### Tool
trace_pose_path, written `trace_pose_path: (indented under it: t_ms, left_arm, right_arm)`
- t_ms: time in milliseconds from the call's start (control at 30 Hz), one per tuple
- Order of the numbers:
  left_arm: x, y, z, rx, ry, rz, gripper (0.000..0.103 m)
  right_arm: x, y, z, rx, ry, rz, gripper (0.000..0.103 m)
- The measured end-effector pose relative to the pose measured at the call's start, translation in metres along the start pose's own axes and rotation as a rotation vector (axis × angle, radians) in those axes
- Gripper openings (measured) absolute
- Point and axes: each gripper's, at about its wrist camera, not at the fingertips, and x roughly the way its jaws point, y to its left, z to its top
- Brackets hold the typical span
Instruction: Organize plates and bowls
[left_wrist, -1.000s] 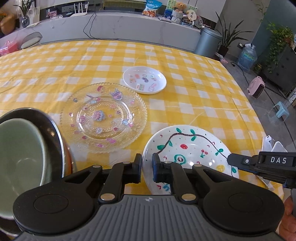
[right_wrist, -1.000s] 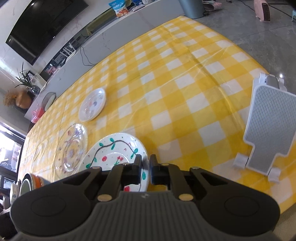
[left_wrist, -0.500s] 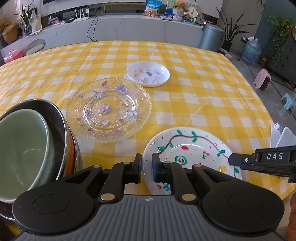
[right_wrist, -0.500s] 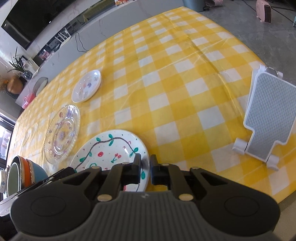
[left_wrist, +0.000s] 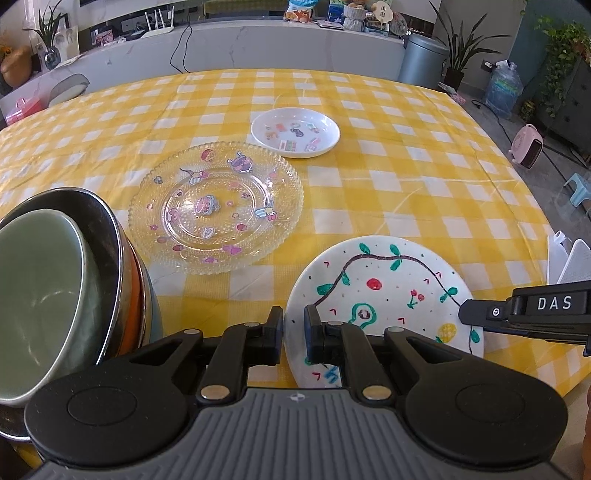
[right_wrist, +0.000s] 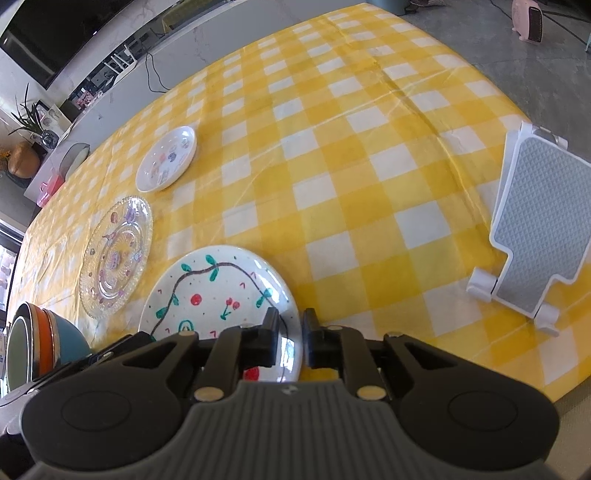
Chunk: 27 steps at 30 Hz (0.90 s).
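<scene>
The bowls look sorted already: they sit nested in one stack (left_wrist: 55, 288) at the near left of the surface (left_wrist: 369, 155), a pale green bowl innermost, then a steel one, then orange and blue. The plates are what is left, as far as I can judge. Three of them lie apart on the yellow checked cloth: a small white plate (left_wrist: 294, 132) with stickers at the far middle, a clear glass plate (left_wrist: 216, 206) with cartoon prints just nearer and to the left of it, and a white painted plate (left_wrist: 382, 306) with a vine and cherries nearest me, close to the near edge.

My left tool (left_wrist: 294, 328) hovers over the near left rim of the painted plate with only a narrow gap between its jaws and nothing gripped. My right tool (right_wrist: 290, 334) straddles the near right rim of the same plate; its jaws are opening, and the rim sits between them without being pinched, so far as I can see.

A white and grey stand (right_wrist: 532, 225) rests at the right edge, apart from the dishes. No plate is stacked on another yet, so I judge the job roughly half done.
</scene>
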Motion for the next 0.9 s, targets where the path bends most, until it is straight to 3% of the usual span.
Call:
trace_pose_path:
  t_ms: [167, 267, 467, 567, 700, 900]
  left_arm:
    - [-0.005, 0.002, 0.001, -0.016, -0.011, -0.016, 0.025]
    - [-0.014, 0.001, 0.005, -0.011, -0.045, -0.017, 0.031]
    - [-0.039, 0.001, 0.024, 0.042, -0.092, -0.058, 0.042]
    - [-0.048, 0.005, 0.038, 0.1, -0.072, -0.113, 0.044]
    - [-0.056, 0.016, 0.057, 0.13, -0.045, -0.165, 0.044]
    - [-0.06, 0.041, 0.09, 0.177, -0.046, -0.136, 0.044]
  right_arm:
    - [-0.008, 0.0, 0.0, 0.015, -0.046, -0.003, 0.03]
    - [-0.017, -0.002, 0.001, 0.038, -0.104, -0.007, 0.032]
    - [-0.032, -0.012, 0.005, 0.124, -0.222, 0.058, 0.043]
    - [-0.032, -0.009, 0.006, 0.135, -0.247, 0.071, 0.045]
    - [-0.033, -0.001, 0.008, 0.133, -0.274, 0.121, 0.055]
    - [-0.032, 0.019, 0.01, 0.12, -0.315, 0.13, 0.059]
